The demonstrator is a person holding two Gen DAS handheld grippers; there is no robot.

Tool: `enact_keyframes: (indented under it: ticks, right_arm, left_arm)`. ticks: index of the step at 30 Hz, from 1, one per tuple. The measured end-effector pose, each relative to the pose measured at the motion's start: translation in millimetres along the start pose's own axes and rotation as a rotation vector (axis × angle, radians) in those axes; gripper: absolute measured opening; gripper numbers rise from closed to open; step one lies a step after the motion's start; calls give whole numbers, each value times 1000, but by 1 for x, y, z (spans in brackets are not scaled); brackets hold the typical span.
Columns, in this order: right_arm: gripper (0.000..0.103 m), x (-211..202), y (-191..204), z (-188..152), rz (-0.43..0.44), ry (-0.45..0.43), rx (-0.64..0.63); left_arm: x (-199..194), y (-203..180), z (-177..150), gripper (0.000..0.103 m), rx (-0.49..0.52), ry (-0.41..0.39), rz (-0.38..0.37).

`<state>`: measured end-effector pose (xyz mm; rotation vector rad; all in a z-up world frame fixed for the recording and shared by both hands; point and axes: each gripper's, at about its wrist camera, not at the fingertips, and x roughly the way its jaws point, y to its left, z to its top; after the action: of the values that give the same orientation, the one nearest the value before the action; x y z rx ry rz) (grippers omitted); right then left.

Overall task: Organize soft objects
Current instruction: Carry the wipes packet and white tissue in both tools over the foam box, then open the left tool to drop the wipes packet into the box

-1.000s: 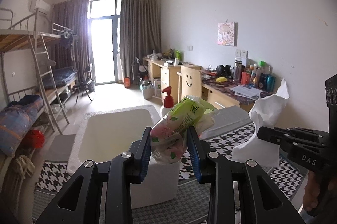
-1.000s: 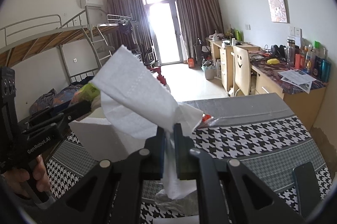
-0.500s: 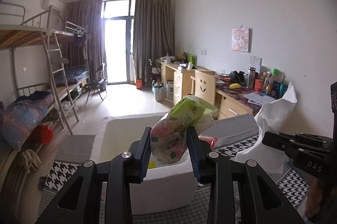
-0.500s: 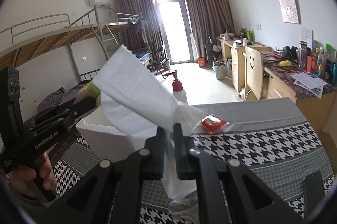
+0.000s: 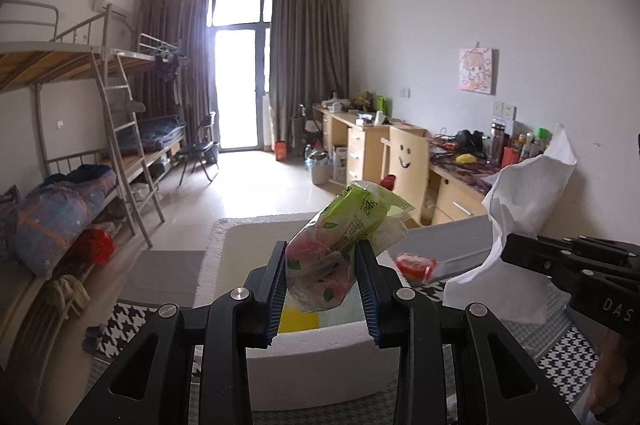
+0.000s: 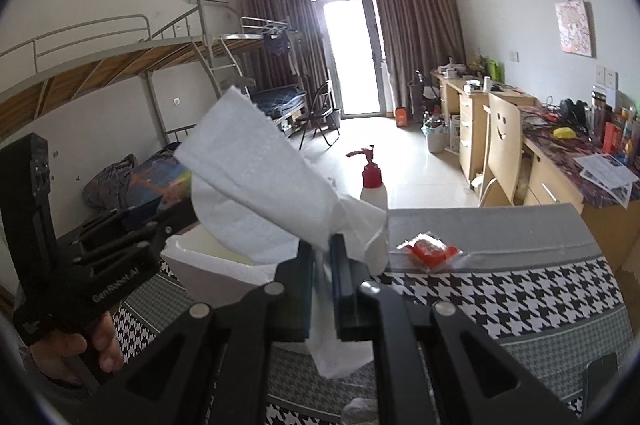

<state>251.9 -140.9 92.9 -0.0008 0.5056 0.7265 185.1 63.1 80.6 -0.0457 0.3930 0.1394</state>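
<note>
Two grippers: both yours, both loaded.
Left gripper (image 5: 322,289): clamps the tissue pack (image 5: 340,249) above the white box (image 5: 320,361).
Right gripper (image 6: 322,289): pinched tight on the paper towel (image 6: 256,185), held beside the box.

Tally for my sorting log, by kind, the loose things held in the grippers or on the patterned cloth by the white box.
Tissue packs: 1, green and pink, in the left hand-held gripper
White tissue sheets: 1, in the right hand-held gripper
Red sachets: 1
Pump bottles: 1
Total: 4
</note>
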Motion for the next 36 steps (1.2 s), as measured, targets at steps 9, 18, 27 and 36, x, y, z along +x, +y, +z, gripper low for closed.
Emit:
enact_keyframes:
  ticks: [9, 18, 27, 36]
  right_arm:
    - [11, 9, 7, 11, 0, 7, -27]
    - [11, 17, 12, 19, -11, 8, -52]
    - [11, 26, 16, 20, -14, 20, -58]
    - [11, 31, 20, 23, -3, 27, -65]
  left_arm:
    - [11, 10, 4, 35, -16, 16, 35]
    - [26, 13, 6, 36, -28, 46, 44]
    - [34, 28, 4, 78, -63, 70, 56]
    - [23, 40, 5, 94, -95, 37, 94]
